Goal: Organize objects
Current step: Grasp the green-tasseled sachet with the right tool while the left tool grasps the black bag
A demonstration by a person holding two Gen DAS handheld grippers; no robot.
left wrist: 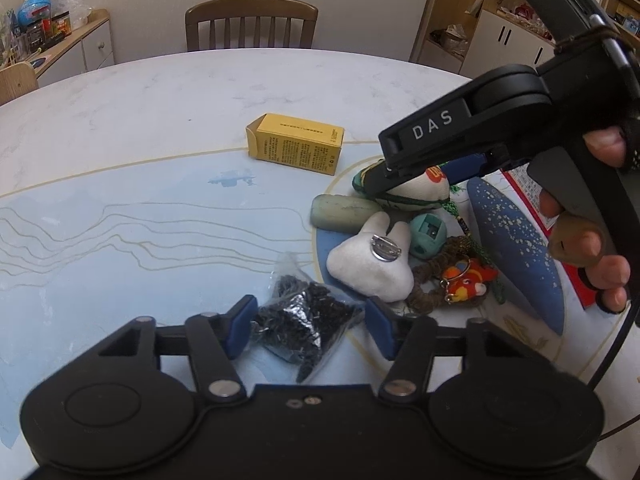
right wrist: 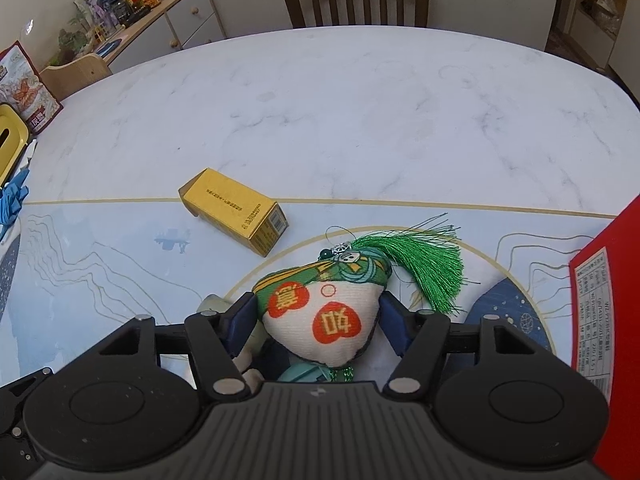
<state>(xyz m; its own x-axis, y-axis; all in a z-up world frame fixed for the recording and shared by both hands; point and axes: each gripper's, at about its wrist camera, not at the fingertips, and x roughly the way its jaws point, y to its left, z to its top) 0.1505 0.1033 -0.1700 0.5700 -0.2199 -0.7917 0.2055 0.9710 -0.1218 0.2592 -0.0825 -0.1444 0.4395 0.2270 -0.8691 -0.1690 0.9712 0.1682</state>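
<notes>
Nearby, yellow box (right wrist: 234,212) lies clear; right tongs (right wrist: 318,320) grip sachet (right wrist: 320,320), left tongs (left wrist: 306,326) wide around bag (left wrist: 300,324).

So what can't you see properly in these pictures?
- Red box: cut off by the right wrist view's edge.
- Yellow box print: too small in both views.
- Green block: right wrist view, mostly hidden behind the right gripper and pouch.
</notes>
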